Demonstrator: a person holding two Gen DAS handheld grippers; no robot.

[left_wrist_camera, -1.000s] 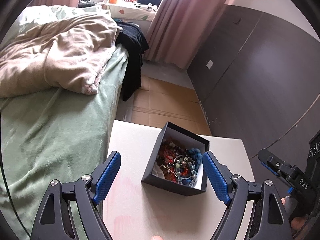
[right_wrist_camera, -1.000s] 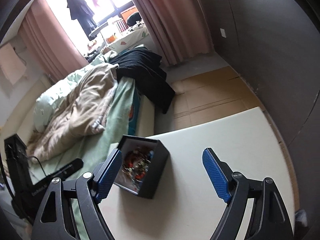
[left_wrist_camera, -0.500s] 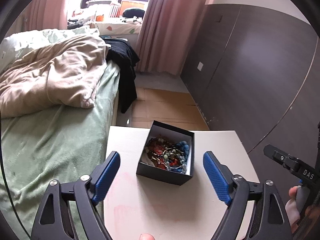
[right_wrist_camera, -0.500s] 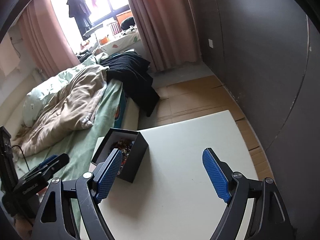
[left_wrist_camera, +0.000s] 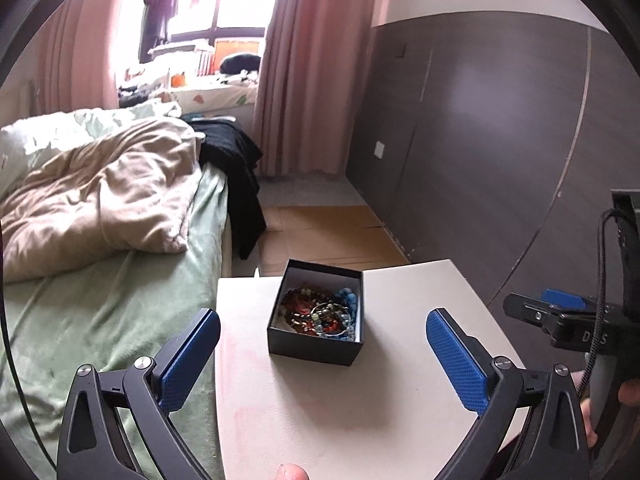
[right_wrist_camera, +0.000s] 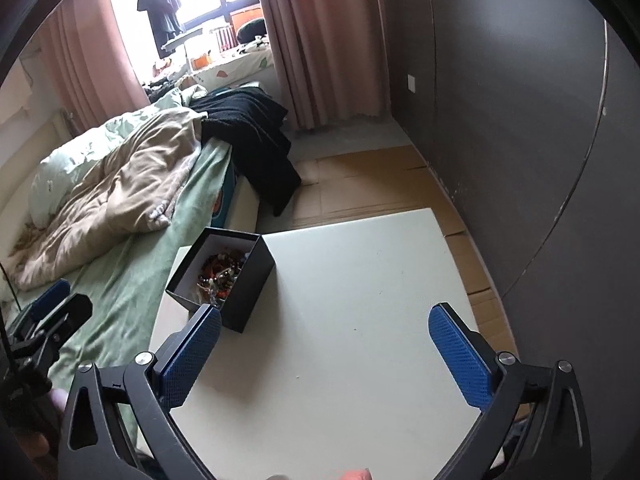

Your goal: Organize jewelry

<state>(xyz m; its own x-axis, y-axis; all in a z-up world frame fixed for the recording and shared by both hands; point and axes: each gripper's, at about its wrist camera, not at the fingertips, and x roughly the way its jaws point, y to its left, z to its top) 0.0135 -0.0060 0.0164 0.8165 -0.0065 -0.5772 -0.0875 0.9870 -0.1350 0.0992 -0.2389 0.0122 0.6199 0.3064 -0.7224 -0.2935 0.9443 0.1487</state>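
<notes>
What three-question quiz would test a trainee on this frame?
1. True or false: the black box has its lid on.
2. Where does the box stand on the table? A) the side by the bed B) the side by the dark wall
3. What is in the box?

Key: 1. False, it stands open. 2. A. 3. Tangled bead jewelry. Both the left gripper and the right gripper are open and empty.

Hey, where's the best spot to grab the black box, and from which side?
Probably across two opposite outer walls of the black box, coming down from above. It sits upright and lidless on the table with its sides free; the beads fill the inside, so keep fingers outside.
</notes>
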